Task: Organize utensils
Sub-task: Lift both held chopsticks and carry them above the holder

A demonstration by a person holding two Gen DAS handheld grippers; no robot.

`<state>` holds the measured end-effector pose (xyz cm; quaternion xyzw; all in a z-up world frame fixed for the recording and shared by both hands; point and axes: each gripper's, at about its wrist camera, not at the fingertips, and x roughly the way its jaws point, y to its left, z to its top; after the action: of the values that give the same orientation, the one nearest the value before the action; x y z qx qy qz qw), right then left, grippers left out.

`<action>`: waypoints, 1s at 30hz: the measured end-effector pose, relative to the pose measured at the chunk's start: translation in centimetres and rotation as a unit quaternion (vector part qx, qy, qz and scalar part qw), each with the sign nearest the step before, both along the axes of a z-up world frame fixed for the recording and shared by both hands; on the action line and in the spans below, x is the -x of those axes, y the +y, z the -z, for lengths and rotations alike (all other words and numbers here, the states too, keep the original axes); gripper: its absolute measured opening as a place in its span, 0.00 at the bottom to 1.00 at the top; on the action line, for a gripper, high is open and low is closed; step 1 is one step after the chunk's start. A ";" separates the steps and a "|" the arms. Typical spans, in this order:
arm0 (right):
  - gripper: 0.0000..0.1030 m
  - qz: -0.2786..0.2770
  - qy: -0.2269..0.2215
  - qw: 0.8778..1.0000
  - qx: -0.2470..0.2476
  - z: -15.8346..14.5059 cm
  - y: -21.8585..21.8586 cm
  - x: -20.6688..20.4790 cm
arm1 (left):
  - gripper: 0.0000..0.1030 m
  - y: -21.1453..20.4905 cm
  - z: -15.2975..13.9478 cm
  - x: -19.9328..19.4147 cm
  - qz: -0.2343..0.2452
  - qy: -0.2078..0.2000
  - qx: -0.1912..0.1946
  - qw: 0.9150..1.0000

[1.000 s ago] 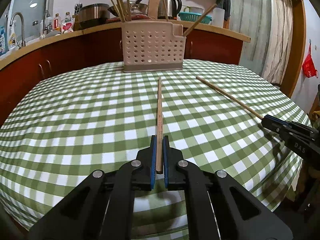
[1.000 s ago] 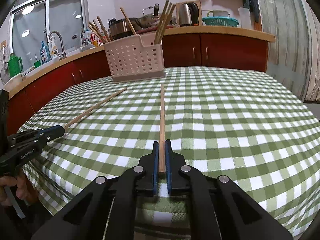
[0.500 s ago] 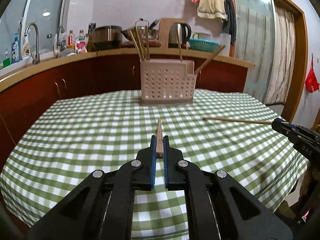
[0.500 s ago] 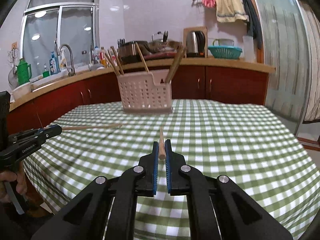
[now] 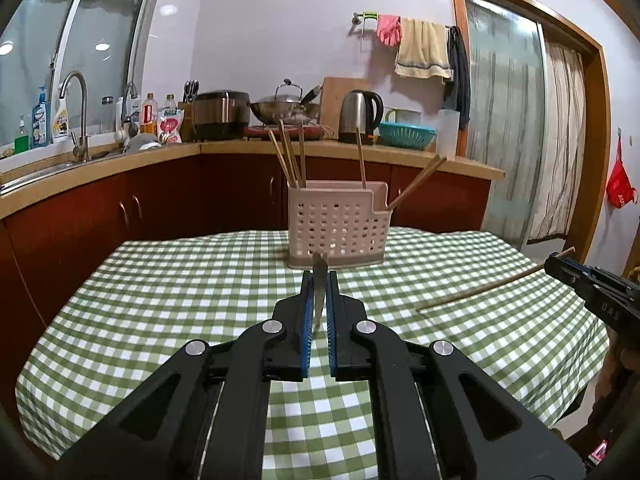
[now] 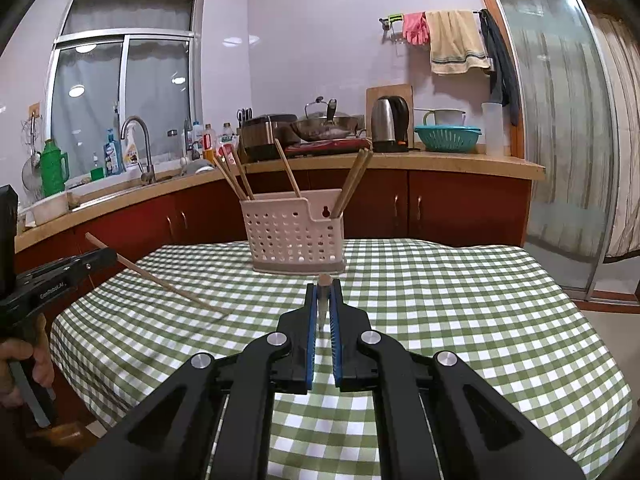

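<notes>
A pale pink perforated utensil holder [image 5: 336, 224] stands at the far side of the green checked table [image 5: 160, 292], with several wooden chopsticks upright in it. It also shows in the right wrist view [image 6: 294, 232]. My left gripper [image 5: 319, 280] is shut on a chopstick [image 5: 319, 268] that points straight ahead at the holder, lifted off the table. My right gripper [image 6: 324, 288] is shut on another chopstick [image 6: 324, 280], also lifted and pointing at the holder. Each held chopstick shows from the side in the other view: the right one [image 5: 492, 284], the left one [image 6: 160, 280].
Behind the table runs a wooden counter [image 5: 240, 146] with a sink tap [image 5: 76, 116], a rice cooker, a wok and a kettle [image 5: 360, 114]. A glass door [image 6: 568, 140] is at the right. The table's front edge is close below both grippers.
Both grippers have lifted their chopsticks off the table and tilted up, so the chopsticks now point level toward the holder instead of lying along the cloth.
</notes>
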<state>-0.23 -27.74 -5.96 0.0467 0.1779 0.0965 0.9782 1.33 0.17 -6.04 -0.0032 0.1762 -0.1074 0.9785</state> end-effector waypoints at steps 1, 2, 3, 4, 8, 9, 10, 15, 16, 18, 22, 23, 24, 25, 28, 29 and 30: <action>0.07 0.000 -0.002 1.000 0.000 -0.2 0.1 -0.1 | 0.06 0.0 -0.2 -0.1 0.000 -0.001 0.002 1.000; 0.07 -0.001 -0.005 1.000 0.000 -0.4 0.2 -0.2 | 0.06 0.0 -0.3 -0.1 0.000 -0.002 0.002 1.000; 0.07 -0.001 -0.006 1.000 0.002 -0.5 0.2 -0.1 | 0.06 0.0 -0.6 -0.3 0.000 -0.004 0.000 1.000; 0.07 -0.002 -0.008 1.000 0.003 -0.7 0.3 -0.4 | 0.06 0.0 -0.7 -0.4 0.000 -0.004 -0.001 1.000; 0.07 -0.005 -0.011 1.000 0.006 -1.3 0.6 -1.2 | 0.06 0.0 -1.3 -1.4 -0.001 -0.001 0.001 1.000; 0.07 -0.006 -0.011 1.000 0.008 -1.4 0.7 -1.5 | 0.06 -0.1 -1.3 -1.6 -0.002 -0.001 0.001 1.000; 0.07 -0.007 -0.011 1.000 0.010 -1.6 0.8 -1.7 | 0.06 -0.1 -1.5 -1.8 -0.003 -0.001 0.001 1.000; 0.07 -0.009 -0.011 1.000 0.016 -2.1 1.0 -3.0 | 0.06 -0.2 -1.9 -2.6 -0.006 0.001 0.000 1.000; 0.07 -0.009 -0.012 1.000 0.017 -2.1 1.1 -3.1 | 0.06 -0.2 -2.0 -2.8 -0.007 0.001 0.000 1.000; 0.07 -0.009 -0.013 1.000 0.019 -2.3 1.1 -3.6 | 0.06 -0.1 -2.2 -3.1 -0.008 0.001 0.002 1.000; 0.07 -0.009 -0.013 1.000 0.020 -2.4 1.2 -4.2 | 0.06 0.1 -2.4 -3.9 -0.011 0.003 0.004 1.000; 0.07 -0.009 -0.013 1.000 0.020 -2.5 1.2 -4.3 | 0.06 0.1 -2.4 -4.1 -0.011 0.003 0.006 1.000; 0.07 -0.008 -0.014 1.000 0.021 -2.5 1.3 -4.5 | 0.06 0.1 -2.5 -4.2 -0.012 0.004 0.006 1.000; 0.07 -0.009 -0.014 1.000 0.021 -2.6 1.4 -4.6 | 0.06 0.2 -2.4 -4.3 -0.013 0.004 0.005 1.000; 0.07 -0.009 -0.015 1.000 0.023 -2.7 1.6 -4.9 | 0.06 0.3 -2.5 -4.6 -0.014 0.003 0.005 1.000; 0.07 -0.009 -0.015 1.000 0.024 -2.8 1.6 -5.0 | 0.06 0.3 -2.5 -4.6 -0.015 0.003 0.004 1.000; 0.07 -0.009 -0.015 1.000 0.024 -2.8 1.7 -5.1 | 0.06 0.3 -2.6 -4.8 -0.015 0.004 0.004 1.000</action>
<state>4.89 -26.07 -3.14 0.0197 0.1654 0.1020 0.9807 6.12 0.44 -3.47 -0.0104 0.1794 -0.0937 0.9793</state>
